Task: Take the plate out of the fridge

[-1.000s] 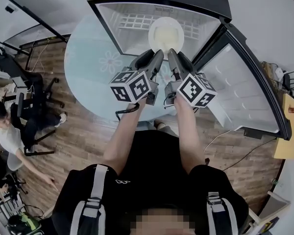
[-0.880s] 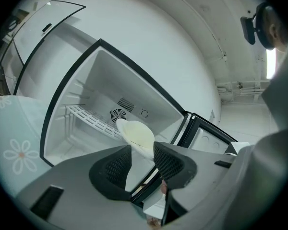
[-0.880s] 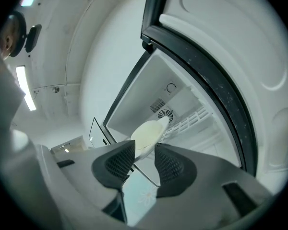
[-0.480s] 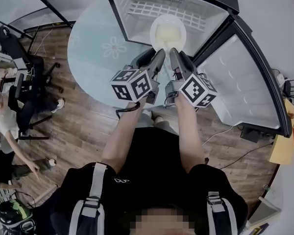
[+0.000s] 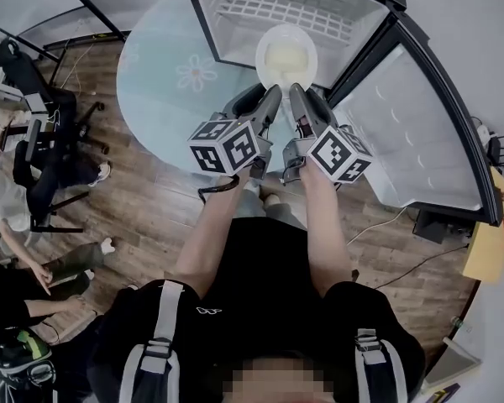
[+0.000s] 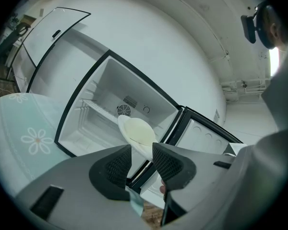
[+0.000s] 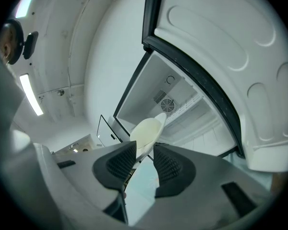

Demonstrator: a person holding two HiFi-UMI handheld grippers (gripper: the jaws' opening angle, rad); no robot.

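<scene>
Noting office chairs [image 5: 42, 154] and a seated person's leg [image 5: 71, 259] at far left on the wood floor [image 5: 151, 217], well apart from the work area. Reaching past the round table [image 5: 164, 99] with its flower print, beside the fridge [image 5: 203, 23]. Closing the left gripper [image 6: 141, 148] on the near rim of the plate [image 5: 286, 53], clamping it between both pads. Holding the plate at the fridge mouth, in front of the wire shelf [image 5: 269, 11]. Closing the right gripper [image 7: 144, 147] on the same rim, just beside the left. Finding print on the fridge's upper inner edge too small for reading. Working close against the open door [image 5: 412, 133] at right, with wood floor and a cable [image 5: 378, 229] below it.
</scene>
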